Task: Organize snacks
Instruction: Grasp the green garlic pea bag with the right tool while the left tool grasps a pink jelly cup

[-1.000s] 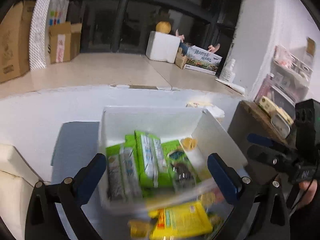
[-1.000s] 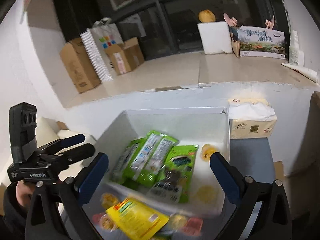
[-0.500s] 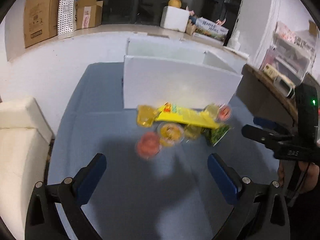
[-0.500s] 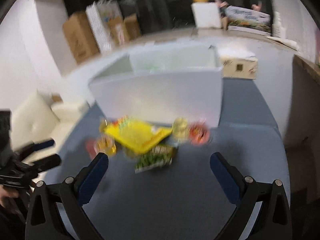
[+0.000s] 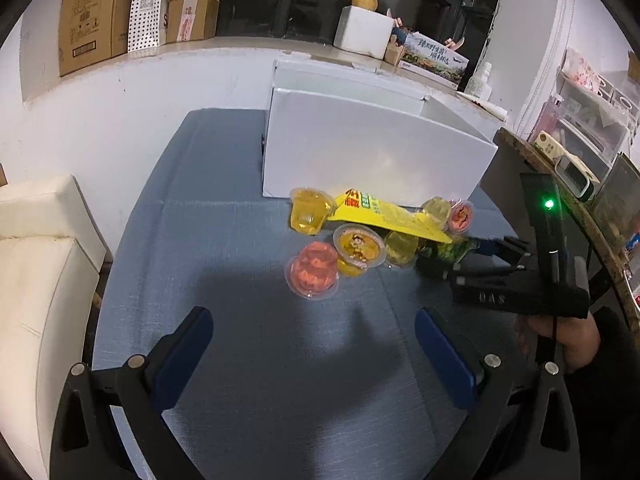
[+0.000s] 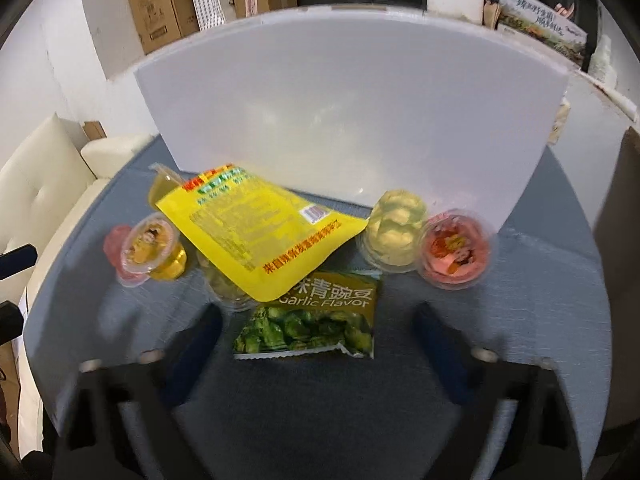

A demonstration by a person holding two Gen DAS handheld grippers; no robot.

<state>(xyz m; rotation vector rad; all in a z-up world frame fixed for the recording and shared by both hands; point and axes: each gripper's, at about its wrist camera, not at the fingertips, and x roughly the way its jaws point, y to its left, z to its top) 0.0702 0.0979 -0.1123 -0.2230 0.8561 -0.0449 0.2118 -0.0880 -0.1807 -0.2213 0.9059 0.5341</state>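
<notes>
Only your right wrist view reads the green pea packet (image 6: 316,316), lying between the closing right gripper (image 6: 316,332) fingers, untouched. Your yellow pouch (image 6: 256,228) overlaps its top; jelly cups (image 6: 456,252) flank it before the white box (image 6: 344,112). Your left gripper (image 5: 314,344) hovers spread over bare blue cloth (image 5: 240,264).

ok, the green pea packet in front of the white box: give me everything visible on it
The green pea packet is a small flat glossy foil-look pouch, olive green, printed with white Chinese characters, "Garlic Flavor" and a photo of green peas. It has a crimped silver bottom seam and looks unopened. It lies flat and face up on the blue-grey cloth. Its top edge is tucked under the yellow snack bag. It sits ahead of the right gripper, whose fingers are closing without touching it. In the left wrist view it is mostly hidden.
</notes>
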